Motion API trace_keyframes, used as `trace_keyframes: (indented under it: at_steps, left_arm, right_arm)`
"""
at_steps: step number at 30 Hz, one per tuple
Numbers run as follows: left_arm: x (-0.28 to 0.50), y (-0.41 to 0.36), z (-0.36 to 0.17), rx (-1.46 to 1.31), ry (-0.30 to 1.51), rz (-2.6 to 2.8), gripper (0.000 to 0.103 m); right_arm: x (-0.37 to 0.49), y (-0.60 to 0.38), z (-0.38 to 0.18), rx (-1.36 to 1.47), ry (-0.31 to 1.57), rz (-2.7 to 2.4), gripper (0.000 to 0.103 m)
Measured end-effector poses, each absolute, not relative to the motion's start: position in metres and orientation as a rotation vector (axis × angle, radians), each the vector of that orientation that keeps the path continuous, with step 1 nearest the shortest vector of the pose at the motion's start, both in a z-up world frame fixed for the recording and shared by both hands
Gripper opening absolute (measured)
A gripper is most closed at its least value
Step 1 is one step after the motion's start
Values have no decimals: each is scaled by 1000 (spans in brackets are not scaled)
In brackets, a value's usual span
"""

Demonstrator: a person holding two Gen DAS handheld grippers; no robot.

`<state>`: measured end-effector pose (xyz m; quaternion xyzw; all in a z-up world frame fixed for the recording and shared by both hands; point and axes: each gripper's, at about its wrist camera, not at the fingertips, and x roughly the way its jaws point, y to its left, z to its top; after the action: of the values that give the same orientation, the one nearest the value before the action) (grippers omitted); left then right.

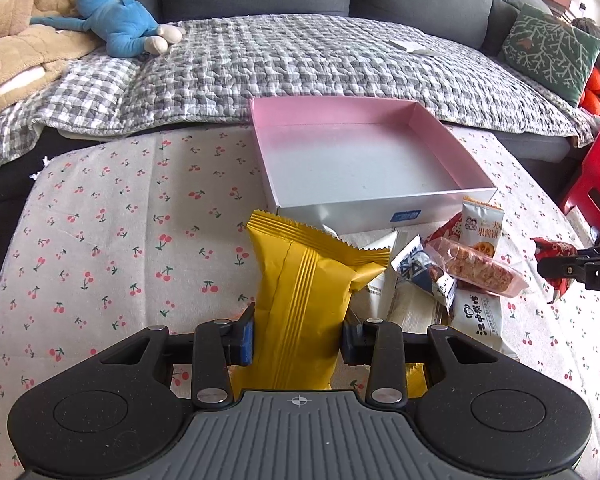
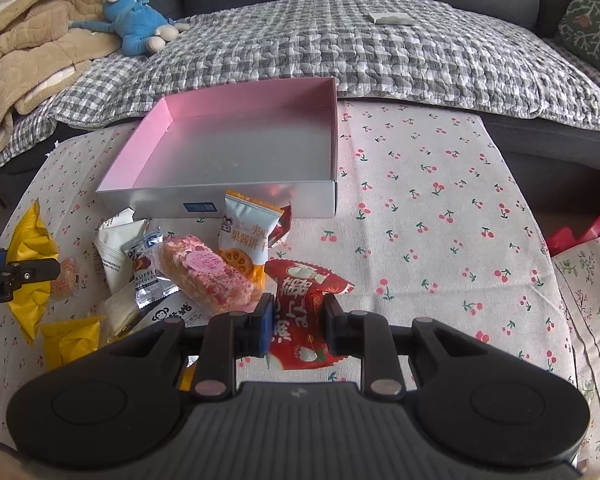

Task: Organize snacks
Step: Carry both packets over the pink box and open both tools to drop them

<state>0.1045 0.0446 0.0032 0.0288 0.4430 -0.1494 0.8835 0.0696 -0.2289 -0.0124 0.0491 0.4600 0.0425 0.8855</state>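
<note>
My left gripper is shut on a long yellow snack packet, held upright above the cherry-print tablecloth. In the right wrist view that yellow packet shows at the left edge. My right gripper is shut on a red snack packet; the same red packet appears at the right in the left wrist view. An empty pink-walled box, also box, stands behind a pile of several snacks, with the pile to the right of the yellow packet.
A sofa with a grey checked quilt runs behind the table, bearing a blue plush toy and a beige blanket. A green cushion and a red chair are at the right. A small yellow packet lies near the table's front.
</note>
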Motion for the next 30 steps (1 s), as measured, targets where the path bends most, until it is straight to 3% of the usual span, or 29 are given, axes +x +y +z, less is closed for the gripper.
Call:
trace_keyframes:
  at_steps: [15, 30]
  left_arm:
    - [159, 22, 38, 48, 886, -283, 36]
    - [257, -34, 8, 37, 893, -246, 36]
  right_arm:
    - [138, -254, 11, 266, 915, 184, 23]
    - [208, -252, -23, 307, 887, 285, 23]
